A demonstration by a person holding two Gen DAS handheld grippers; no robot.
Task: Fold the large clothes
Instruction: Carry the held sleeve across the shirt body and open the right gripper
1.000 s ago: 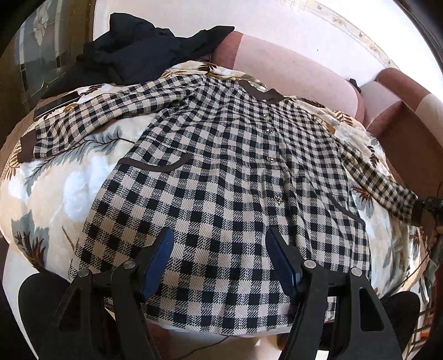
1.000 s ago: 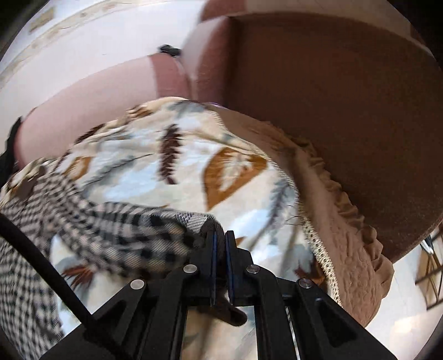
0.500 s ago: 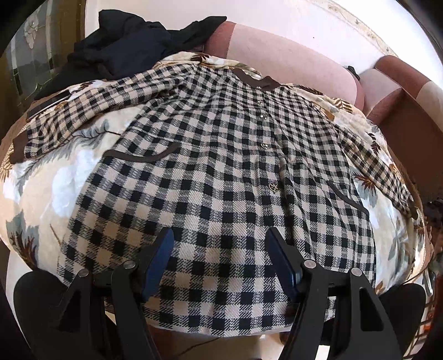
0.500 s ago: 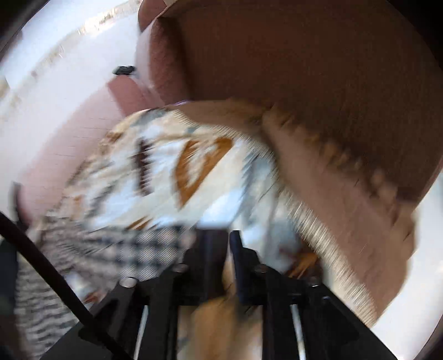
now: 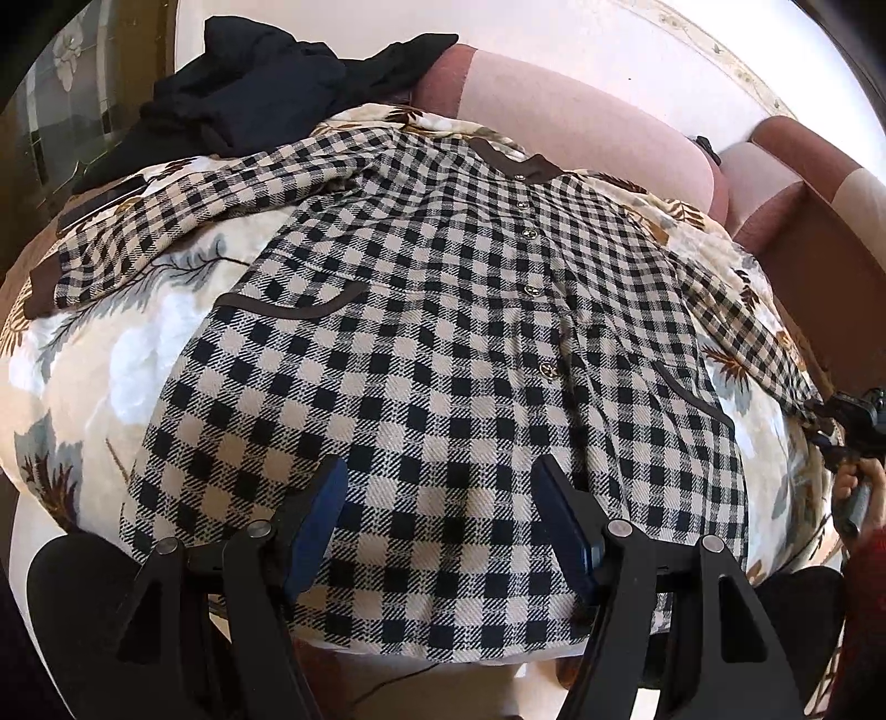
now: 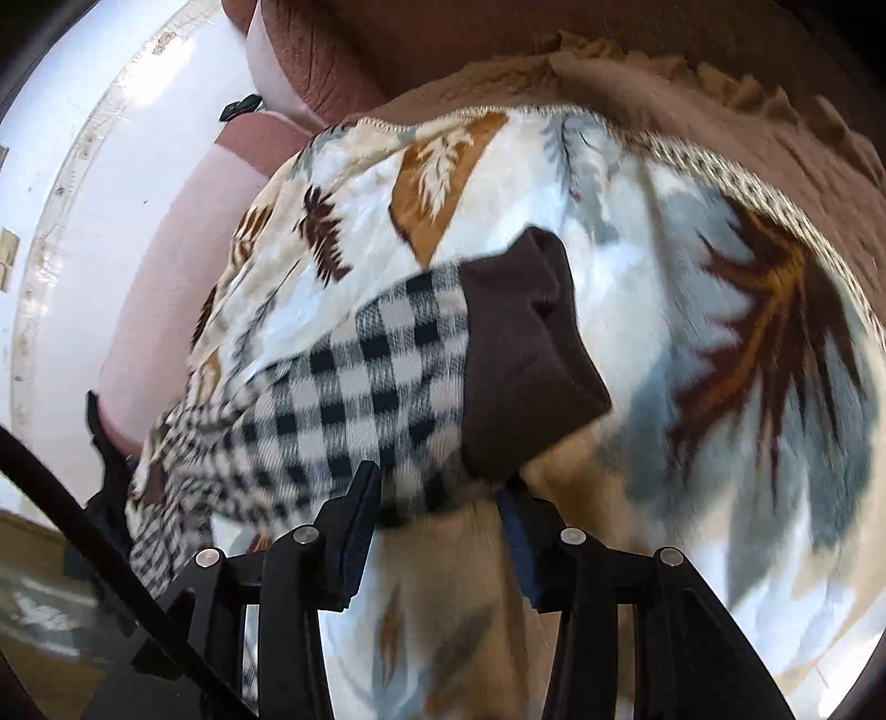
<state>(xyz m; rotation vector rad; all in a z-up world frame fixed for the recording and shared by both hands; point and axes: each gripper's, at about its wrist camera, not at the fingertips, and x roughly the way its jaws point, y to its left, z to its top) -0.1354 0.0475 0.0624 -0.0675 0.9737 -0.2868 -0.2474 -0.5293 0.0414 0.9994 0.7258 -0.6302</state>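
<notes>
A black-and-cream checked shirt [image 5: 432,343] with brown trim lies front up, spread on a leaf-print blanket [image 5: 99,387], both sleeves out to the sides. My left gripper [image 5: 440,515] is open and empty, hovering over the shirt's lower hem. In the right wrist view the right sleeve [image 6: 354,387] with its brown cuff [image 6: 526,354] lies on the blanket [image 6: 692,443]. My right gripper [image 6: 443,498] is open just behind the cuff, with the sleeve edge between its jaws. It also shows at the right edge of the left wrist view [image 5: 847,421].
A heap of dark clothes [image 5: 260,83] sits at the back left. A pink and brown sofa back [image 5: 581,116] runs behind, with a brown armrest [image 6: 554,33] to the right. A brown quilted cover [image 6: 747,127] edges the blanket.
My right gripper was shut on the sleeve end, has swung round and is now open, with the cuff lying loose ahead. My left gripper stayed open over the hem, shifting slightly.
</notes>
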